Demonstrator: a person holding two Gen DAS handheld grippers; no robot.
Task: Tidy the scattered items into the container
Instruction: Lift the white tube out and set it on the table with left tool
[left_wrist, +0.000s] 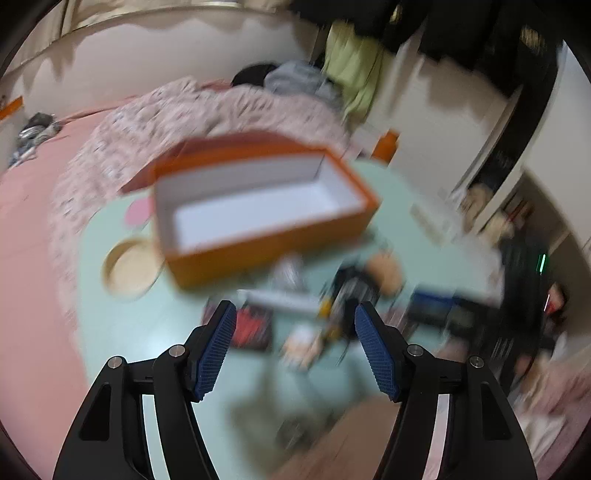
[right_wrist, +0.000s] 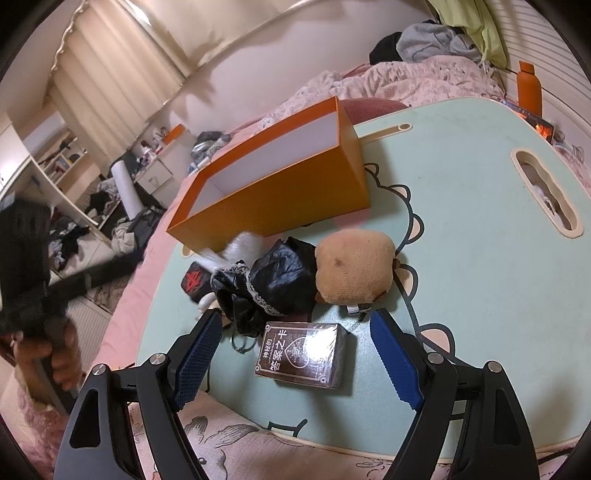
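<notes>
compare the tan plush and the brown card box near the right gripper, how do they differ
The tan plush is soft, rounded and plain; the brown card box is flat-sided, glossy and printed with characters. The plush lies farther from the right gripper; the box sits between its open jaws, untouched. Both rest on the green table.

Left wrist view motion-smeared throughout: heap of small items (left_wrist: 325, 306) at 12 o'clock from left gripper (left_wrist: 295, 321) unreadable, kinds not tellable. Round tan object (left_wrist: 129, 267) at 9 o'clock of orange box (left_wrist: 266, 206) too blurred to name. Right wrist view: white thing (right_wrist: 236, 251) against box's near wall smeared. Hand (right_wrist: 55, 350) at left edge blurred, partly cut off. Dark bag (right_wrist: 269, 284) hides part of red-marked black item (right_wrist: 194, 280).
</notes>
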